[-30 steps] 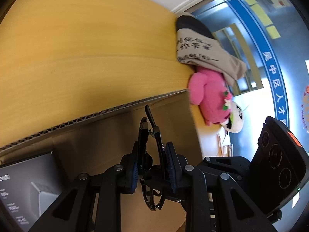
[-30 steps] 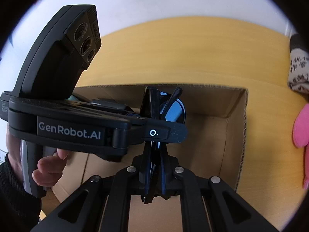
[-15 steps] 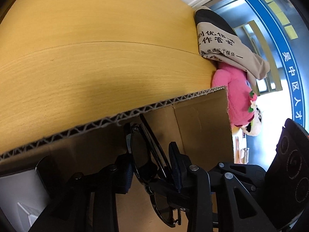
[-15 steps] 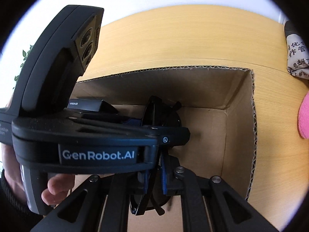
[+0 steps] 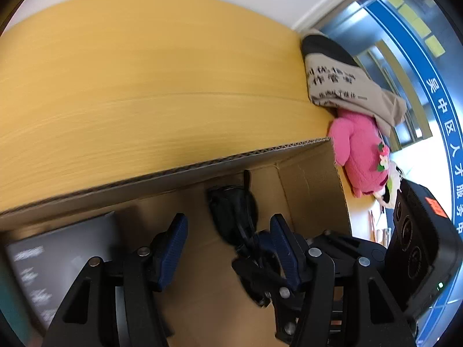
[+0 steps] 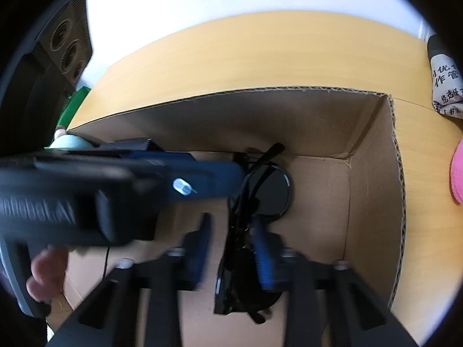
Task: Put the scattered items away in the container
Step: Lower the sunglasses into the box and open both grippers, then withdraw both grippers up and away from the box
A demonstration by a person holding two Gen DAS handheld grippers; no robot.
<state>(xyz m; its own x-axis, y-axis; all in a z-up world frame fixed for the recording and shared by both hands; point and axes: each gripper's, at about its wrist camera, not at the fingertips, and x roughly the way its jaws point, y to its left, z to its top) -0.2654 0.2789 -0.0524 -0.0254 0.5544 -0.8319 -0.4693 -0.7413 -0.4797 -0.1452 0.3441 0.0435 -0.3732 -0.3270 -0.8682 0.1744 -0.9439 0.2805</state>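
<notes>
The left gripper (image 5: 228, 245) & right gripper (image 6: 231, 248) are both opening, pads off the black folded sunglasses (image 6: 254, 202) between them. The glasses now sit inside the brown cardboard box (image 6: 373, 190), prob. let go there to tidy up.

box floor (image 6: 318, 202): we see bare room at its right corner
blockers: sunglasses (image 6: 260, 190), dark carton (image 5: 58, 260) (left side)

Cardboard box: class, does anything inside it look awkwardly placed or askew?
Yes. The black sunglasses stand on edge inside the cardboard box, one temple arm sticking up, lying between the opening jaws of both grippers rather than flat.
</notes>
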